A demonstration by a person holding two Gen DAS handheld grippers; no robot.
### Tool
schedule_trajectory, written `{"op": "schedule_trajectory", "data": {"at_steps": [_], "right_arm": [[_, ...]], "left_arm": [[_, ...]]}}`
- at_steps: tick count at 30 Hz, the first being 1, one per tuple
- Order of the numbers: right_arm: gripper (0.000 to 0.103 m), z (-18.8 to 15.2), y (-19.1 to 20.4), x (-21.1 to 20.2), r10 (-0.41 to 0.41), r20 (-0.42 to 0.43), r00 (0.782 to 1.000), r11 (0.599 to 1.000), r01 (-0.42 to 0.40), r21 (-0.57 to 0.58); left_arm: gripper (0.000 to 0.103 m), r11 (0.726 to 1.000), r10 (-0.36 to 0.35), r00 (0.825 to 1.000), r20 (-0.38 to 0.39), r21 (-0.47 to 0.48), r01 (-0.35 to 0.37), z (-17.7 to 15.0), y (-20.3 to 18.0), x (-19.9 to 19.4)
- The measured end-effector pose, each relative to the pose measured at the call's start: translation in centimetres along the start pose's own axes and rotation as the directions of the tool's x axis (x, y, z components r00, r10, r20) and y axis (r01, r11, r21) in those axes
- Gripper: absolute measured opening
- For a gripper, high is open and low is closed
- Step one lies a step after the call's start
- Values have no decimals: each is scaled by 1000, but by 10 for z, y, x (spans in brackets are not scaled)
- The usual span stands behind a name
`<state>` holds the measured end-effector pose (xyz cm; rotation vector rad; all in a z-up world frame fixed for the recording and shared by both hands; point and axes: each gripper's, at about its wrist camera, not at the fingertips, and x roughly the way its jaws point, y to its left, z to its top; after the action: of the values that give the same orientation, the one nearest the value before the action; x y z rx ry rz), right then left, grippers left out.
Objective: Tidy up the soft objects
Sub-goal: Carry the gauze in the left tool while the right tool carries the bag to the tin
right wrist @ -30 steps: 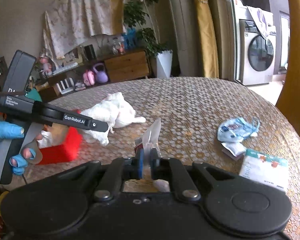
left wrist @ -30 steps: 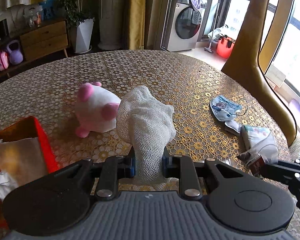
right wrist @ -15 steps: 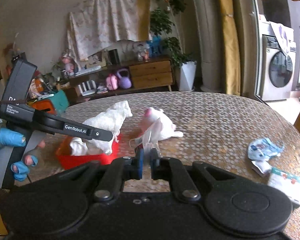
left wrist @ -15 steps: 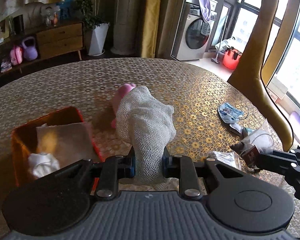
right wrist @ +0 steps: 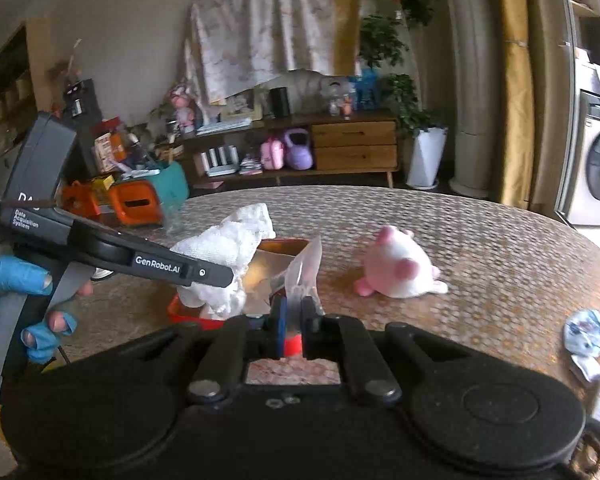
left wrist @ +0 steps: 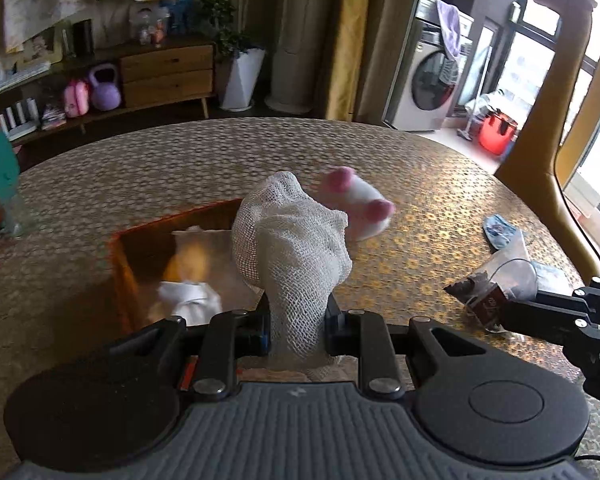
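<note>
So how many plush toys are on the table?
1: the pink-and-white plush toy lies on the table, right of the red box. Others may hide inside the box.

1. Two grippers: the left gripper (left wrist: 296,330) and the right gripper (right wrist: 294,326).
2. One white mesh cloth (left wrist: 292,248).
3. One clear plastic bag (right wrist: 302,270).
4. One pink-and-white plush toy (right wrist: 398,270).
5. One red box (left wrist: 124,264).
6. One round table (left wrist: 420,184).
7. One blue-printed face mask (right wrist: 588,332).
8. One blue-gloved hand (right wrist: 8,280).
</note>
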<state>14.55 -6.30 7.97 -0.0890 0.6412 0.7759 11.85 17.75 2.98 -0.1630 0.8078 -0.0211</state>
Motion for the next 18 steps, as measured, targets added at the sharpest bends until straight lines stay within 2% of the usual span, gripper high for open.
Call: {"op": "schedule_trajectory", "data": {"at_steps": [9,18], "right_arm": [[7,15,33,41,53,-31,998,997,-55,-46],[7,22,42,96,48,-110,993,997,-54,-60]], "left_arm": [[23,997,71,997,-3,-42,-71,6,49,-3],[23,989,144,988,-52,-24,-145,18,78,30]]}}
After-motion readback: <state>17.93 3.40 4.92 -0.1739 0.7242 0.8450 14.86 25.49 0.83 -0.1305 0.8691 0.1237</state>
